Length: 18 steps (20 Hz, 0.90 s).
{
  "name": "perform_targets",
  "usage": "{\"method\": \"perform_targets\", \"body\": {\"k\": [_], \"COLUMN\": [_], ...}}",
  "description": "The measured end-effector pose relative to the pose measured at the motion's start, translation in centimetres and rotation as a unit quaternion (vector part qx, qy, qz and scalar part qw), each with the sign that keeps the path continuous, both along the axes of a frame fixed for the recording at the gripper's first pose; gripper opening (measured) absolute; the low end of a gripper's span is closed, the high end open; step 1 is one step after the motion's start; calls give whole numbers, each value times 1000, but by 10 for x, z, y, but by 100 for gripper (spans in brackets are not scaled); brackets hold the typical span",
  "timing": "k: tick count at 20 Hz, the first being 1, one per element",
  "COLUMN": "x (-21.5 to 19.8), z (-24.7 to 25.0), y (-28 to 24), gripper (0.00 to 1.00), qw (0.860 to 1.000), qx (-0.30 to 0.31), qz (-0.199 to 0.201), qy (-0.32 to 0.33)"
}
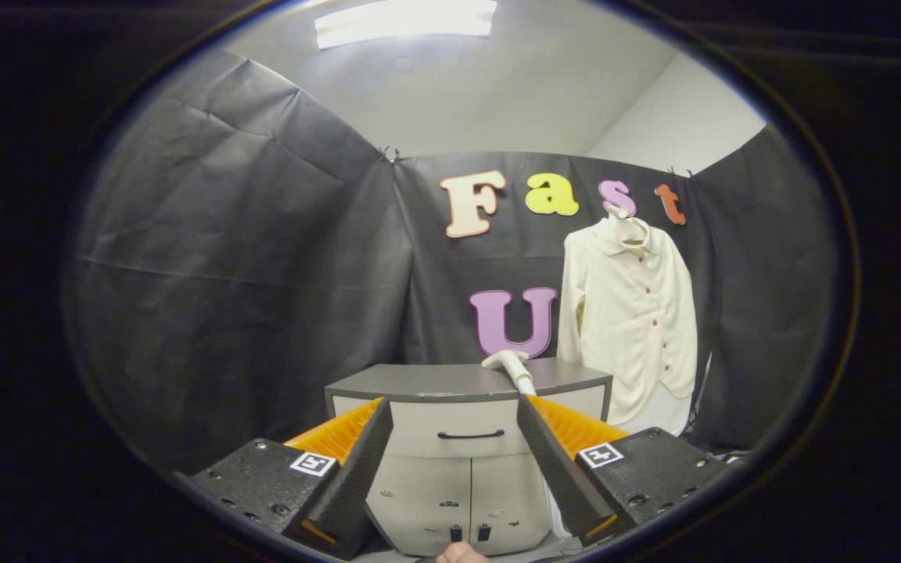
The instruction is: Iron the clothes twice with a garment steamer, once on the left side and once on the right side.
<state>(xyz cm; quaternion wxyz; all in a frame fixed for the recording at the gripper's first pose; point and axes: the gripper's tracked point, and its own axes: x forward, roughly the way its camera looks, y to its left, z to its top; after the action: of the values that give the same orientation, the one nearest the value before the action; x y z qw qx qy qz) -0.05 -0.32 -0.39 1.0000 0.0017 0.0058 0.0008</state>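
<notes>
The garment steamer [510,366] is resting on the grey cabinet [427,381] beside the hanging cream shirt [630,313], beyond the gripper [454,461], which is standing wide apart and holding nothing, so it should be closing squarely on the steamer's handle

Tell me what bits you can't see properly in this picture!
- Steamer on the cabinet: its head shows in the gripper view, but the right finger covers the lower part.
- Shirt: its bottom hem drops behind the cabinet's corner, and its hanger is too small to make out.
- Gripper: open, holding nothing; the fingers' bases are cut off by the view's edge.
</notes>
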Motion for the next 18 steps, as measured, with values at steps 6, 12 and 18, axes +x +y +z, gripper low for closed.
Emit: {"method": "perform_targets", "body": {"k": [6,12,18], "x": [11,36,68], "z": [-4,-8,-10], "y": [-7,-20,-28], "gripper": [97,97,97], "qw": [1000,1000,999], "qx": [14,-10,-20], "qz": [-2,-10,-8], "qy": [12,20,29]}}
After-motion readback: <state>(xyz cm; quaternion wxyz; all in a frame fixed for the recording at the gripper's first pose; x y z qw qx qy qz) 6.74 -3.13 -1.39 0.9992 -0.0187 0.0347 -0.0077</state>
